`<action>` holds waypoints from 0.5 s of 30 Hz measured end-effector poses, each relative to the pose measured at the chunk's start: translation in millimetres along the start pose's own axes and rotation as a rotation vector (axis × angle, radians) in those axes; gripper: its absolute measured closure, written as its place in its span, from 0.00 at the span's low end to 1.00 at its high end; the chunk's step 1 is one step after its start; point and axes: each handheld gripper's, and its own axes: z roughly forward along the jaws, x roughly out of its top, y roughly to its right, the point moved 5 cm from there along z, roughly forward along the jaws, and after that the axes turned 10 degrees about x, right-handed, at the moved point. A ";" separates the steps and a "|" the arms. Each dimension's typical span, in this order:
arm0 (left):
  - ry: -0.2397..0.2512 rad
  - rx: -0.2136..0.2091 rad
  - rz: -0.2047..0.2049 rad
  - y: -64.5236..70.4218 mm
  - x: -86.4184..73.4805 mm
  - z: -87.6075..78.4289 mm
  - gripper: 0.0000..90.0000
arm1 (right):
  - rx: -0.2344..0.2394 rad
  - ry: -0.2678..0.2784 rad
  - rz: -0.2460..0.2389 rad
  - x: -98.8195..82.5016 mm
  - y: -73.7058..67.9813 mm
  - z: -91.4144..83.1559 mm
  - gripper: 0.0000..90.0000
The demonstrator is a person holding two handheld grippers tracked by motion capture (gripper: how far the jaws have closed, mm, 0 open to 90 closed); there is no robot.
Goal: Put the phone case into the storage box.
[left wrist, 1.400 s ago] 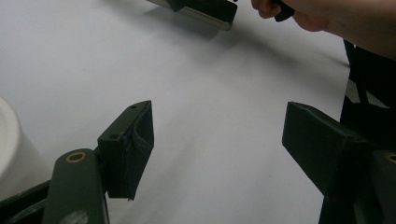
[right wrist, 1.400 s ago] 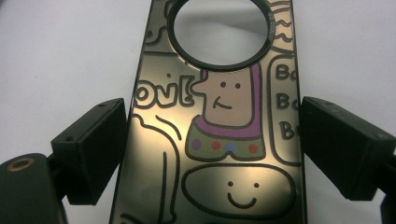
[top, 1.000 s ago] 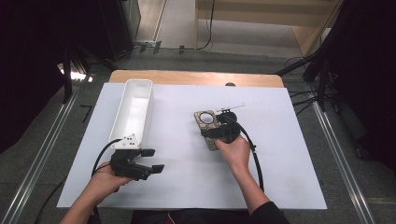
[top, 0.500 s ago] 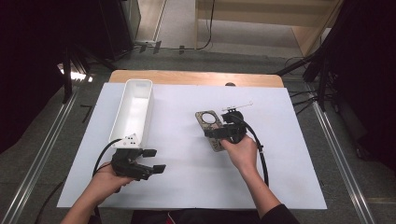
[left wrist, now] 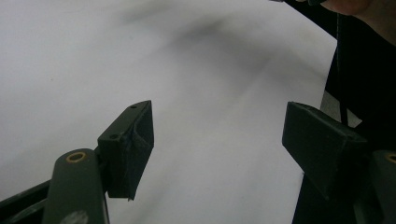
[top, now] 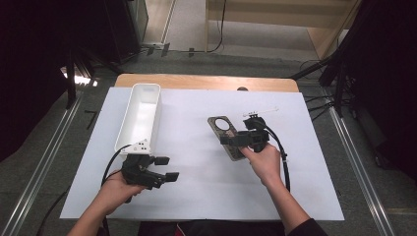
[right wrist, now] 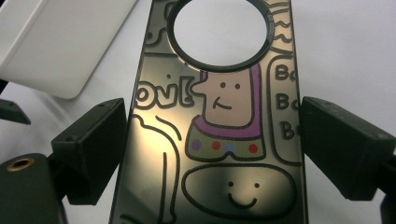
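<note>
Since a second ago the right gripper [top: 235,140] has carried the phone case [top: 224,132] a little toward the far right of the tabletop [top: 314,187] and swung it so that its long side now runs from far left to near right, while the left gripper [top: 166,168] has kept its place. Nearest the person, two hands come in over the front edge, one gripper in each. The left hand [top: 115,189] holds its gripper low over the white sheet near the front left, jaws standing wide apart with nothing between them; in the left gripper view the bare white sheet [left wrist: 187,70] lies beyond the two black pads [left wrist: 133,140]. The right hand [top: 265,160] sits farther in, right of the middle, and its gripper has the one phone case between its jaws, gripped across its width, the jaws spread wide to span it. In the right gripper view the case [right wrist: 219,140] is a shiny dark plate with cartoon figures drawn on it, four coloured dots and one round camera hole [right wrist: 217,30] at its far end, with a pad against each long edge. Left of it and running away from the person lies one long white tray [top: 140,118], its near end just beyond the left gripper. One thin white stick [top: 265,110] lies just past the right gripper. Beyond the sheet shows one strip of wooden tabletop edge [top: 206,81].
</note>
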 end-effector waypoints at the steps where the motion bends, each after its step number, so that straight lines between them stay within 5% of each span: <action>1: 0.004 -0.001 -0.001 1.1 1.7 0.1 0.28 | 0.000 0.000 -0.005 -0.6 0.0 -1.2 0.11; 15: 0.014 -0.015 0.011 13.1 21.7 13.4 0.28 | 0.033 -0.004 -0.054 -12.0 -2.2 -3.8 0.11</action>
